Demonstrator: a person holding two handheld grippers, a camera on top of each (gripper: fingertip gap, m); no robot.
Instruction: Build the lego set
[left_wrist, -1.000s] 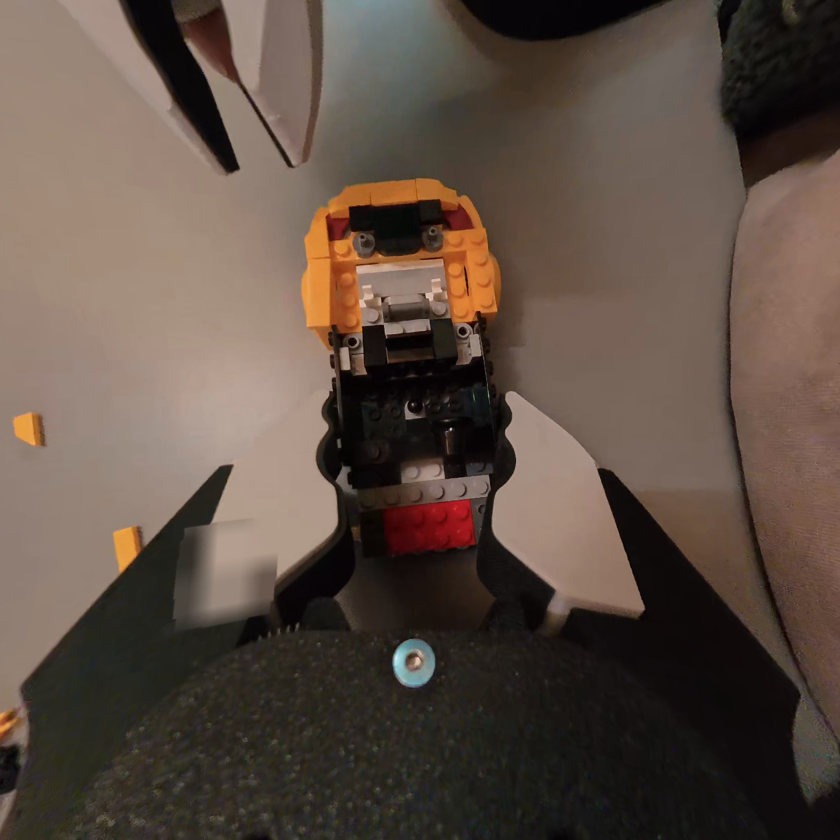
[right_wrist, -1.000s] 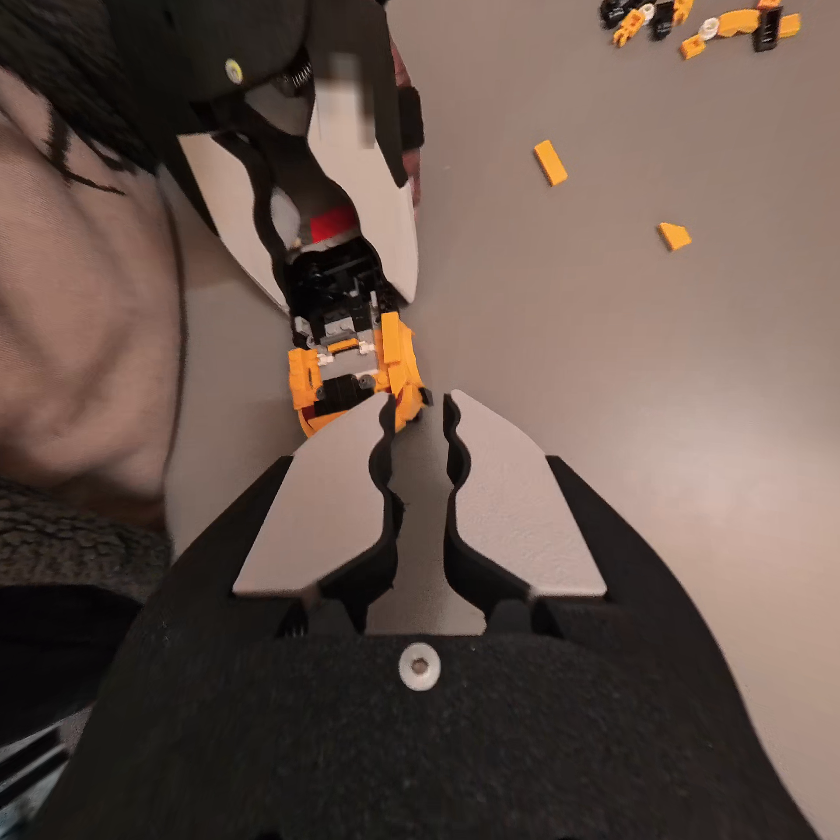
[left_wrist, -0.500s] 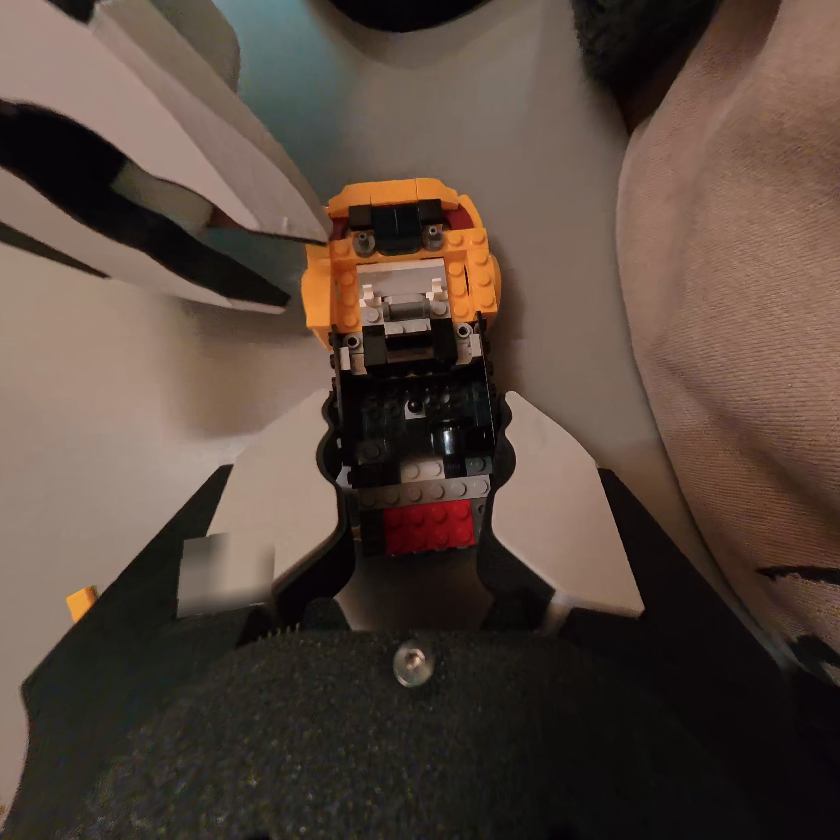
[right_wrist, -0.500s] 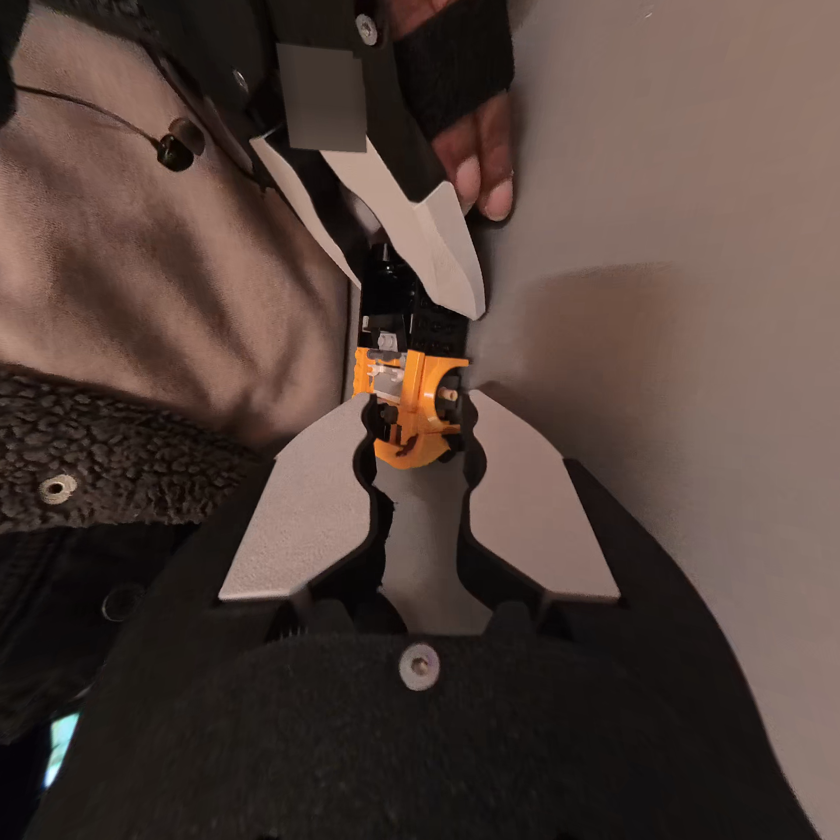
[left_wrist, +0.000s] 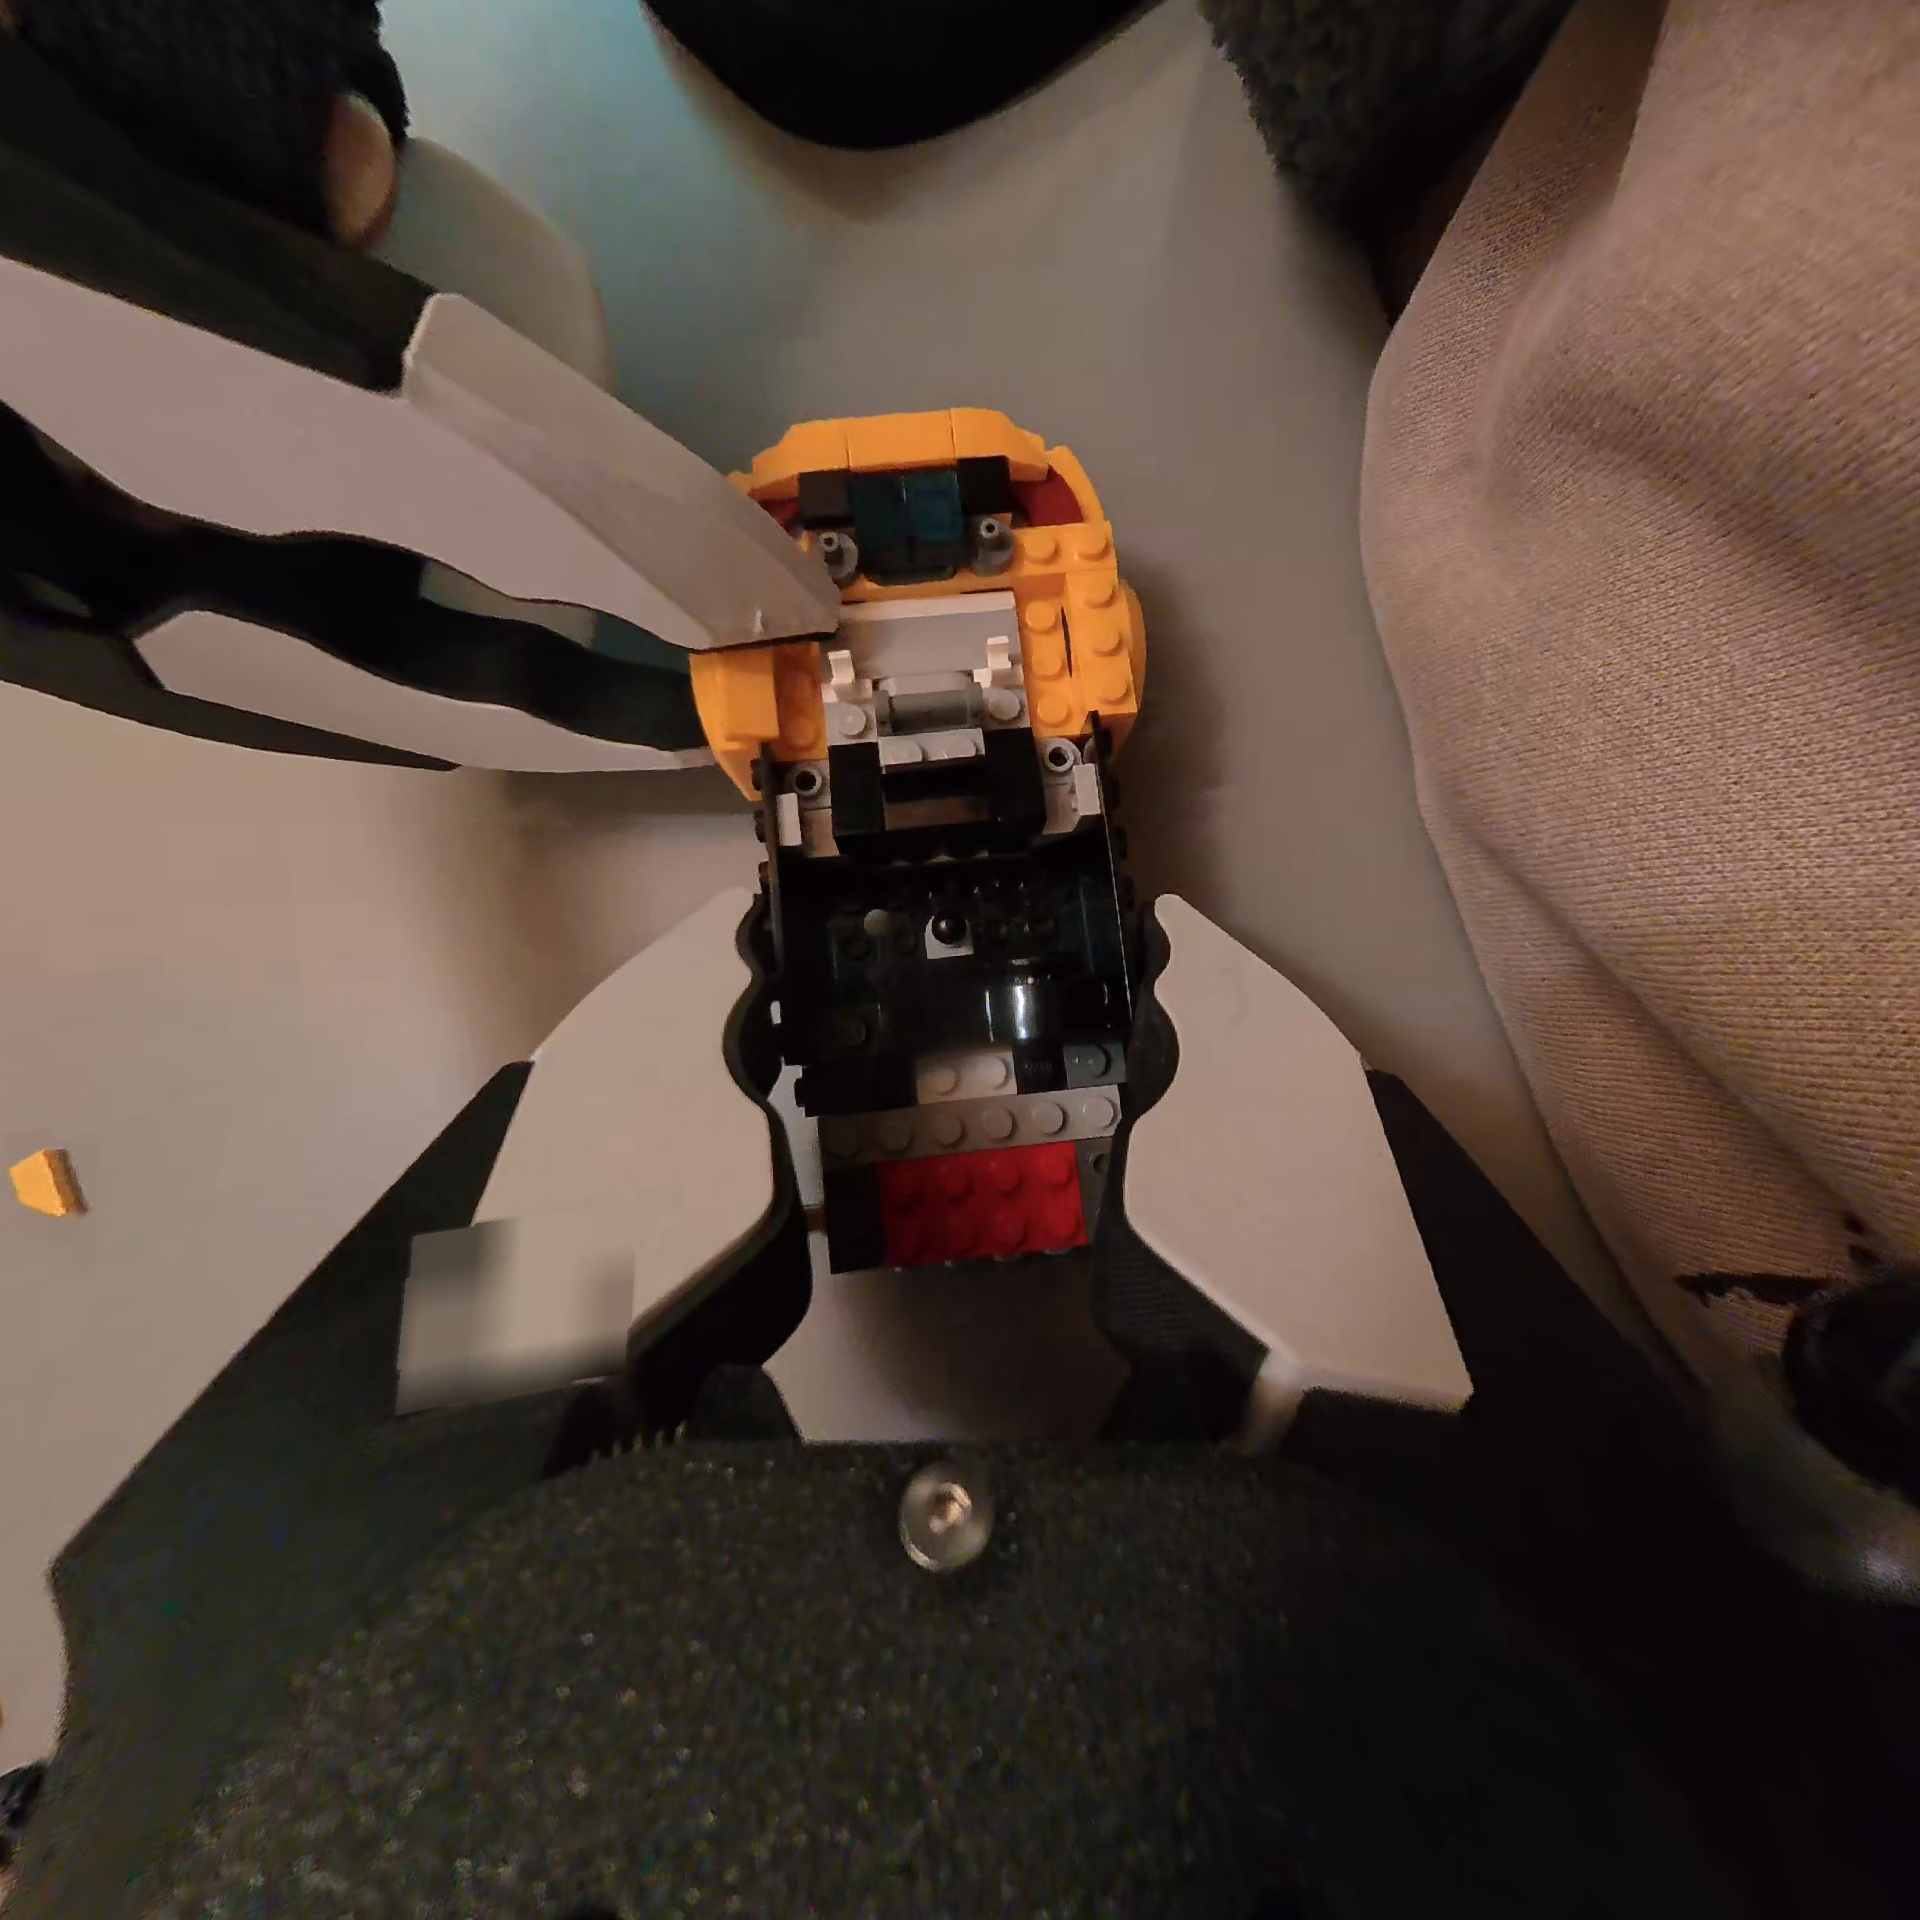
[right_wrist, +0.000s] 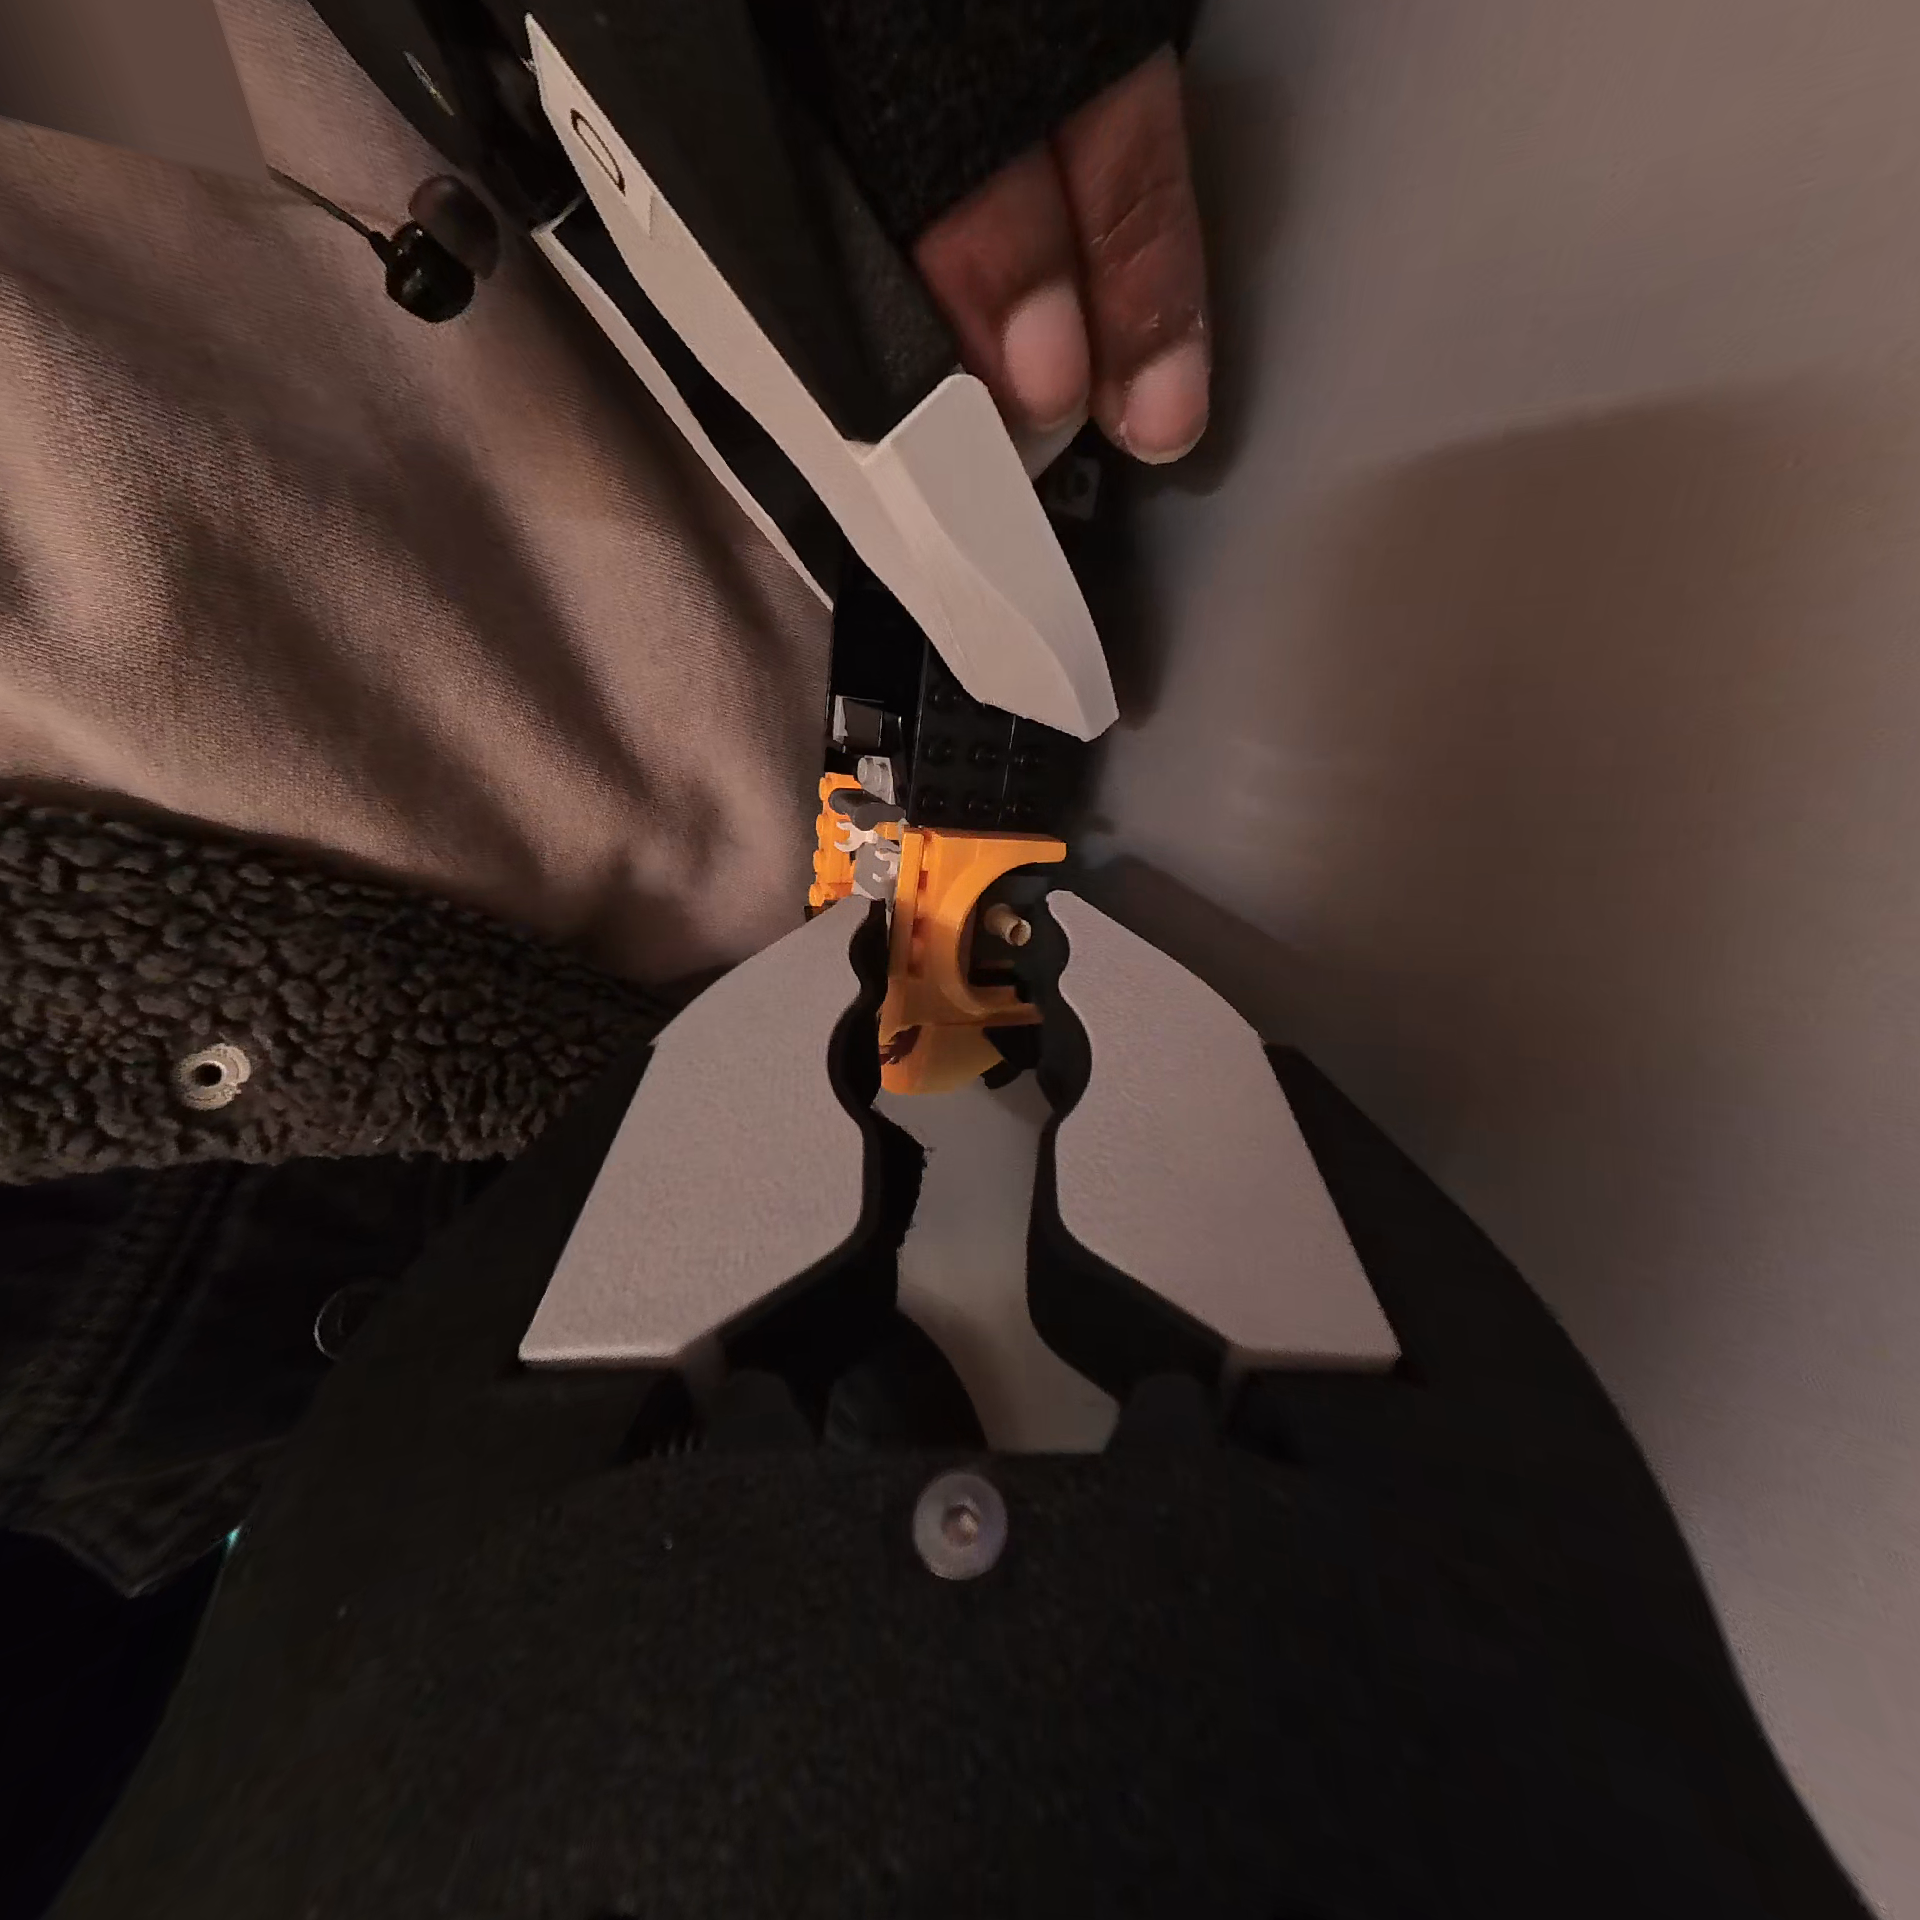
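The lego model (left_wrist: 940, 831) is a small car with an orange front, a black middle and a red rear block. My left gripper (left_wrist: 951, 914) is shut on its black middle and holds it above the grey table (left_wrist: 260, 935). My right gripper (left_wrist: 764, 691) comes in from the left, its fingers above and below the orange front's left side. In the right wrist view the orange front (right_wrist: 935, 977) sits between the fingertips of my right gripper (right_wrist: 954, 904), with the pads against it. One white finger (right_wrist: 966, 561) of the left gripper lies over the black part.
A small orange piece (left_wrist: 47, 1184) lies on the table at the left. The person's beige garment (left_wrist: 1662, 727) and dark fleece jacket (right_wrist: 260, 987) are close beside the model. A hand (right_wrist: 1091, 312) holds the left gripper. My hands' fingertips stand some 5 cm from each other. My left tips are roughly 15 cm from the small orange piece (left_wrist: 47, 1184).
My right gripper has moved onto the model's orange front and closed around it. The model has come nearer to the person's body; my left gripper has kept its hold.
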